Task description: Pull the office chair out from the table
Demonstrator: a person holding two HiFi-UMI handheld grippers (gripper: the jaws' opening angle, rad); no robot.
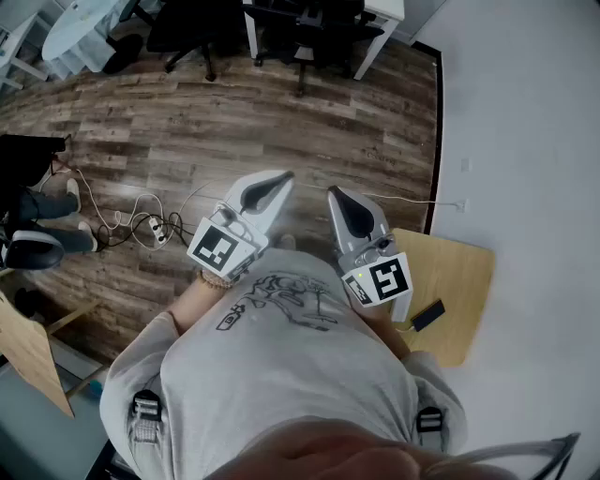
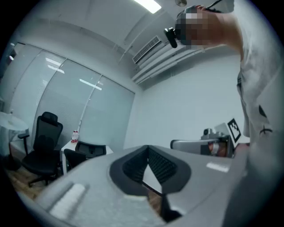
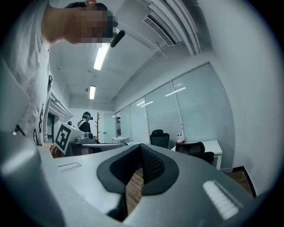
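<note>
While both are hovering over the wood floor [image 1: 281, 122], the left gripper [image 1: 281, 178] and right gripper [image 1: 336, 194] are holding their jaws closed on nothing; the office chair [image 1: 314, 28] is sitting tucked at the far white table [image 1: 386, 9].

Our left gripper [image 2: 148, 153] has its jaws closed together with nothing between them. At far left a black office chair [image 2: 44, 146] stands free. A second chair [image 2: 86, 153] is tucked against a white worktop [image 2: 70, 145], which carries what may be a bottle [image 2: 74, 134].
</note>
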